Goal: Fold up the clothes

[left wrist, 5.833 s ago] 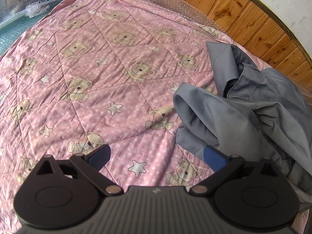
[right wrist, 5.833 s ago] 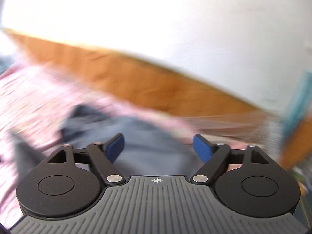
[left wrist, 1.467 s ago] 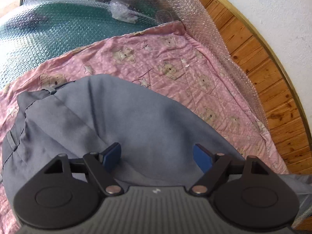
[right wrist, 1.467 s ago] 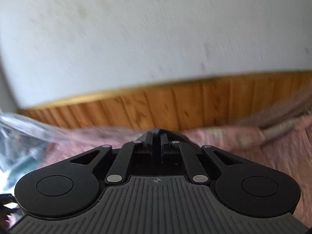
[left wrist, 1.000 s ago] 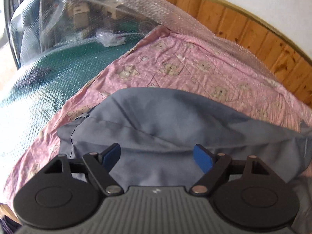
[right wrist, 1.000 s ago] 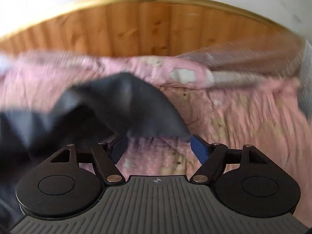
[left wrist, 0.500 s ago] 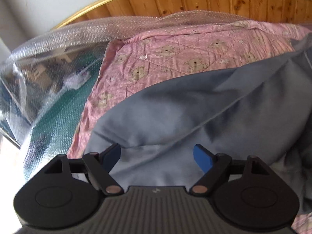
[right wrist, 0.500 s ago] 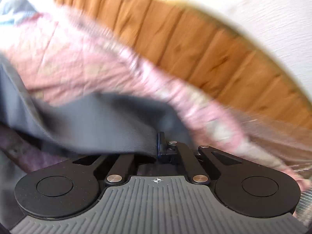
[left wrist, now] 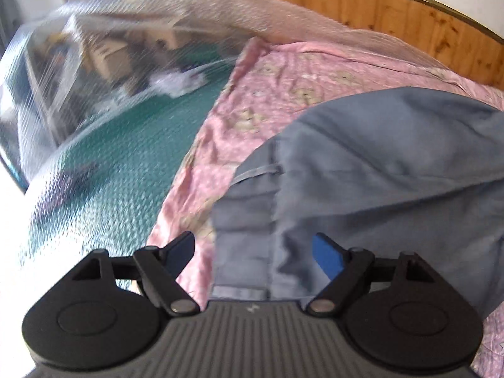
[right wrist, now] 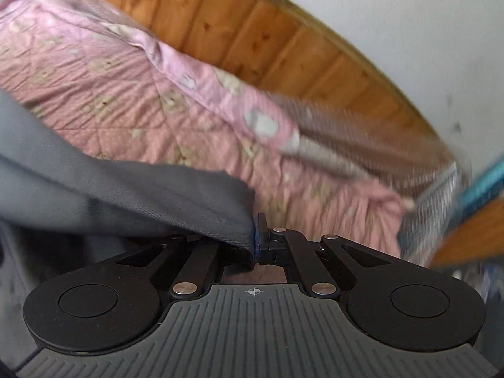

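A grey-blue garment (left wrist: 378, 170) lies rumpled on the pink teddy-bear quilt (left wrist: 283, 72); a seamed, hemmed edge of it runs down between the fingers of my left gripper (left wrist: 252, 252), which hovers open just above that edge. In the right wrist view the same grey garment (right wrist: 126, 195) stretches off to the left, and my right gripper (right wrist: 256, 236) is shut on a corner of it, lifted over the quilt (right wrist: 132, 94).
A wooden headboard (left wrist: 393, 3) with a white wall above runs along the far side of the bed. Bubble wrap (left wrist: 110, 63) covers a teal surface left of the quilt. A pink pillow edge (right wrist: 204, 78) lies against the wood panelling (right wrist: 252, 31).
My left gripper has swung toward the garment's hemmed left edge, which now lies between its open fingers. The right gripper stays shut on the cloth and has shifted over the quilt.
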Available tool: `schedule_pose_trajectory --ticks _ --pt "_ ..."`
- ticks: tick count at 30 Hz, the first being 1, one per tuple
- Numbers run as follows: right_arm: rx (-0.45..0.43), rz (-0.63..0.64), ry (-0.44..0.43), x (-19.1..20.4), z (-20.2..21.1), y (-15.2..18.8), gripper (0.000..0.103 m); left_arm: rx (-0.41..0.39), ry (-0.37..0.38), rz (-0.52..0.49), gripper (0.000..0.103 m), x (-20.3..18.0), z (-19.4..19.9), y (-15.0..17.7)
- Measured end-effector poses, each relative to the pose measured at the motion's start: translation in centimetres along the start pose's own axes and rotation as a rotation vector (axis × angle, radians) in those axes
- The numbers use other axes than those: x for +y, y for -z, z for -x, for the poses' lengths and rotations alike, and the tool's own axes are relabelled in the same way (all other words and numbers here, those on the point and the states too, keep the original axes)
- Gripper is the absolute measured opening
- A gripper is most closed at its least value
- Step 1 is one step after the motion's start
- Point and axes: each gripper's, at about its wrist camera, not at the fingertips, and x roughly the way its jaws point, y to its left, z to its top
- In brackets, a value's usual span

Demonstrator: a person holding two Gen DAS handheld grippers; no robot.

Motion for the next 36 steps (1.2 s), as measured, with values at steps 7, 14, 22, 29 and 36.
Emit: schedule_pose_trajectory --ticks 7,14,22,29,36 --pt "0.106 -0.222 0.064 0.6 0.9 2.2 0.0 0.07 0.384 0.315 0.092 5.9 -8.0 -0.9" --pt "0.098 -0.262 0.11 1.1 4.1 3.0 0.0 -0.14 0.622 0.337 0.013 4.9 -4.3 -2.8" --pt "-0.01 -0.199 0.012 -6.5 12.0 0.4 0.0 -0.453 0.753 0.429 0.012 5.8 8.7 -11.9" --pt "0.208 -0.043 -0.132 -8.1 -1.9 -9.4 0.03 -0.162 0.277 0.523 0.014 -1.1 -5.1 -26.8" --pt "0.028 -0.327 -0.036 -5.6 -9.7 -8.7 0.079 -0.034 -0.016 0.453 0.027 -5.7 -10.6 -25.2"
